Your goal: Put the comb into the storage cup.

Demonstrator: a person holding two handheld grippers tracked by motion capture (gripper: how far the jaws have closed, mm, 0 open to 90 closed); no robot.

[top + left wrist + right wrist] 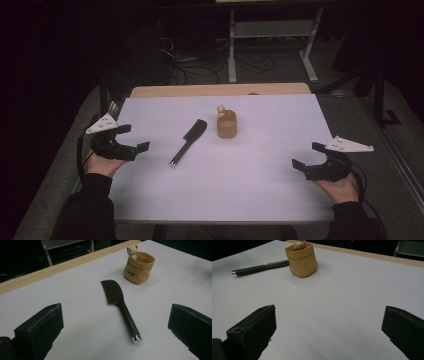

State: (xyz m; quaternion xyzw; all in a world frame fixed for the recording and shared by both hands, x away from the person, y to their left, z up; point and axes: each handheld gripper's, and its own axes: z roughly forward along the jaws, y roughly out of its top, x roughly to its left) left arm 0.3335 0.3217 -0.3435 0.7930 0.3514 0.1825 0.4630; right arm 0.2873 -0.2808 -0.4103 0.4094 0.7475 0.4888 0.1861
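A dark comb (188, 141) is seen lying flat on the white counter (220, 190), just to the left of a small tan pot (226, 124), close to it but not touching. The toothed head of the comb is turned toward the far edge of the counter and its handle, tipped with a metal cap, toward the person's side. In the left gripper view the comb (121, 307) is laid out lengthwise between the two black jaws, with the pot (139, 268) beyond its head; a little bear figure is perched at the pot's rim. What the pot holds cannot be made out, perhaps nothing.

The left gripper (134, 138) is held at the counter's left edge, well to the left of the comb, with its jaws spread wide and nothing between them. The right gripper (306, 156) is held near the right edge, well apart from the pot, its jaws likewise spread and empty. In the right gripper view the pot (302, 262) is seen standing upright, with the comb (259, 268) behind it.
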